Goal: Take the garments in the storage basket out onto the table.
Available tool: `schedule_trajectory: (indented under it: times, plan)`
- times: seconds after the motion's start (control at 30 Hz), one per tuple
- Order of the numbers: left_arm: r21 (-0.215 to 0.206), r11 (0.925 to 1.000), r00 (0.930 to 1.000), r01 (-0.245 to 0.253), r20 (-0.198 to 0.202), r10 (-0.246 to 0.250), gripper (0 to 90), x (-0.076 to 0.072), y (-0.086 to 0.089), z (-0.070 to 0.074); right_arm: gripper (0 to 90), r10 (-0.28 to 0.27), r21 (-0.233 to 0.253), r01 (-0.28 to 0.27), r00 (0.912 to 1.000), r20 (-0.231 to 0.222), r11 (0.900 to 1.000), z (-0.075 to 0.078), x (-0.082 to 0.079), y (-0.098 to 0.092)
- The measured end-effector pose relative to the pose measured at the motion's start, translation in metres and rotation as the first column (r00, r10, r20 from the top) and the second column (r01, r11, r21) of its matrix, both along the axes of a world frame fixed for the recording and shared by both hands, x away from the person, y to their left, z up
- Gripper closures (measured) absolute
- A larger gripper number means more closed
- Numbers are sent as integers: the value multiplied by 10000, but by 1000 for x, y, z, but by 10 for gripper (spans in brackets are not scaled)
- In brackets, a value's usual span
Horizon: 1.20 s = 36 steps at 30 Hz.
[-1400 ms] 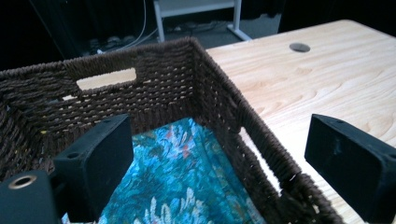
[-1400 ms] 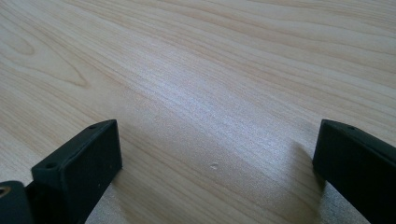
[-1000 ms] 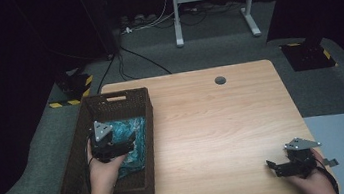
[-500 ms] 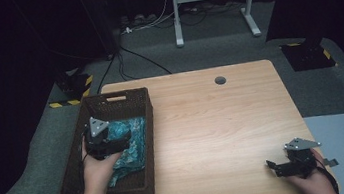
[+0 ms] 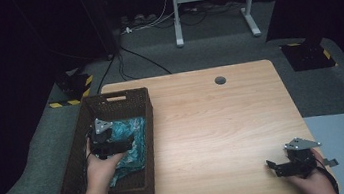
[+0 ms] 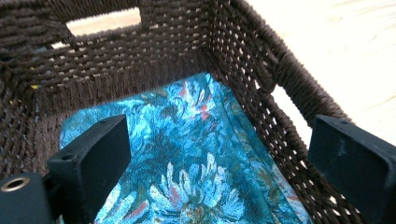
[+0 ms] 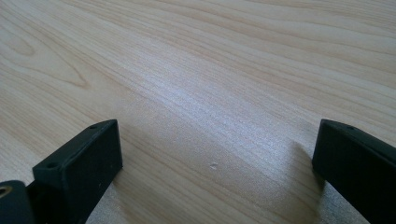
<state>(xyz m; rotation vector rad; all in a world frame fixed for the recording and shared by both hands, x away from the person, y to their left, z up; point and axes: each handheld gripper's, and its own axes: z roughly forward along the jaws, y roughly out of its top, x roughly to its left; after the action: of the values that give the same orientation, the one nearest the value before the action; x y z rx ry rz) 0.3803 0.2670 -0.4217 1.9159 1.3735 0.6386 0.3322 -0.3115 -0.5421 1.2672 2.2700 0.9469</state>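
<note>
Left gripper [image 5: 106,140] over basket [image 5: 75,162], jaws wide open above teal cloth [image 6: 196,154]; floral print clear in left gripper view. Right gripper [image 5: 294,160] open, empty, low over counter [image 5: 213,121].

Open fingers [image 6: 100,154] straddle teal floral cloth [image 6: 187,158] inside wicker basket [image 6: 130,60].

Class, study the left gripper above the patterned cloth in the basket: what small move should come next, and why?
Probably lower the left gripper onto the blue patterned cloth and close. Its jaws stand wide open with nothing between them, and the cloth lies flat in the woven basket right below.
</note>
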Motion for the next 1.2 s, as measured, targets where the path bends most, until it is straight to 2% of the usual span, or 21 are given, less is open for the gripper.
schedule_trajectory:
  times: [0.2,0.37,0.47,0.67,0.77,0.97,1.1,1.2]
  plan:
    - [195,9998,9994,-94,-343,101,61,9,0,-7,12,1,-3,-1,10000,0,10000,0,0,0]
    - [-31,9996,9952,-266,-942,262,61,19,3,-16,12,1,3,-1,10000,-1,10000,0,0,0]
    - [-16,9997,9918,-247,-1252,243,61,23,2,-22,12,1,12,-1,10000,-2,10000,0,0,0]
    - [347,9993,9849,-136,-1719,193,64,33,-5,-31,12,1,2,-1,10000,-1,10000,0,0,0]
    - [708,9974,9817,-124,-1888,256,66,37,-7,-35,12,2,18,-2,10000,-4,10000,0,0,0]
    - [627,9979,9682,-180,-2478,331,72,45,-6,-45,12,-30,107,31,10000,-45,9999,0,0,0]
    - [332,9994,9566,-127,-2905,218,70,48,-8,-49,12,-28,130,28,10000,-48,9999,0,0,-1]
    - [367,9993,9477,-32,-3189,148,67,50,-9,-52,12,-26,140,27,10000,-50,9999,0,0,-1]
